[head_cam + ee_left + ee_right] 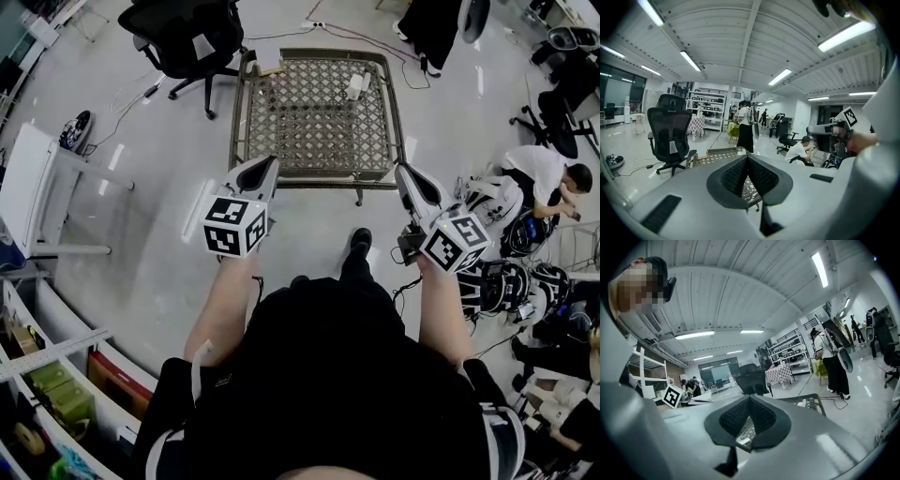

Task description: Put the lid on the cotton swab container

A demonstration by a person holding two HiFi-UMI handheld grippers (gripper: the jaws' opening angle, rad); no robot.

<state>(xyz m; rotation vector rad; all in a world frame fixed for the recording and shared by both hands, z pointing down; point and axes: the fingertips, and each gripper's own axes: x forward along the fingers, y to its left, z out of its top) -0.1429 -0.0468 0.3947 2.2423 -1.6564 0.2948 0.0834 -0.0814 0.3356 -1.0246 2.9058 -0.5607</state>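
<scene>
Head view: the left gripper and right gripper hover near a grey metal lattice table; a small white container stands at its far right. Left gripper view: jaws pressed together, empty. Right gripper view: likewise.

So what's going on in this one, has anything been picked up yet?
A person stands facing a low mesh table, with a gripper in each hand. The left gripper and right gripper are both shut and empty, held in the air short of the table. Small white items lie toward its far end, too small to identify. Nothing has been picked up.
</scene>
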